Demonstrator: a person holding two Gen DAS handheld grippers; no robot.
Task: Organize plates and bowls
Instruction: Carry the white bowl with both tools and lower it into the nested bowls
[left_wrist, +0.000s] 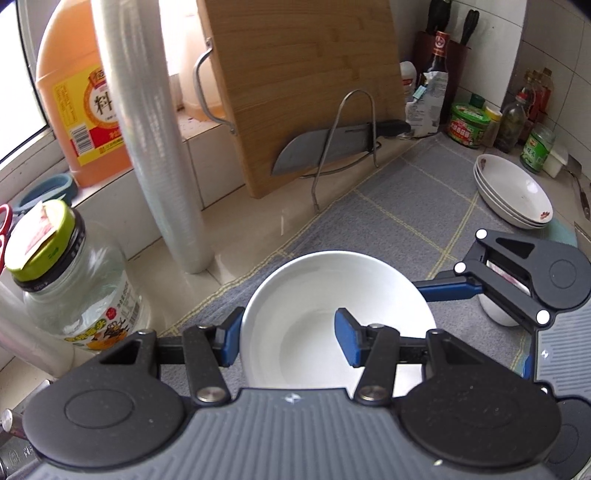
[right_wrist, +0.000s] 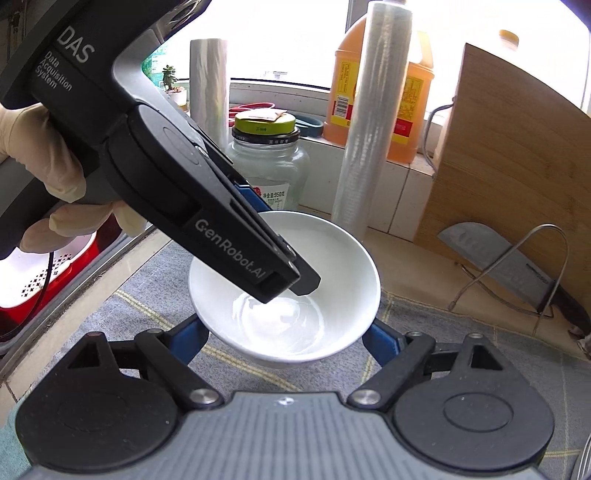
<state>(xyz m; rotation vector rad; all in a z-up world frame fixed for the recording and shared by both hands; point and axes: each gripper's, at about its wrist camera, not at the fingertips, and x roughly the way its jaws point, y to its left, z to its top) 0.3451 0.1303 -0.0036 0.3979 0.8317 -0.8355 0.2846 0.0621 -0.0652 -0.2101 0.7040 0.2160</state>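
Both grippers carry one white bowl (left_wrist: 332, 317) above the grey checked mat (left_wrist: 406, 221). The left gripper (left_wrist: 288, 341) is clamped on the rim at nine o'clock, one blue pad outside the wall and one inside. The right gripper (right_wrist: 286, 336) cradles the bowl's outer wall from both sides, its blue pads pressed at about four and eight o'clock. A gloved hand (right_wrist: 44, 155) steers the left tool. At two o'clock in the left wrist view sits a stack of shallow white plates (left_wrist: 513, 194); a cutting board (left_wrist: 306, 85) stands at twelve. The bowl appears mid-transfer; next, both tools must travel together, keeping it level, to its resting place.
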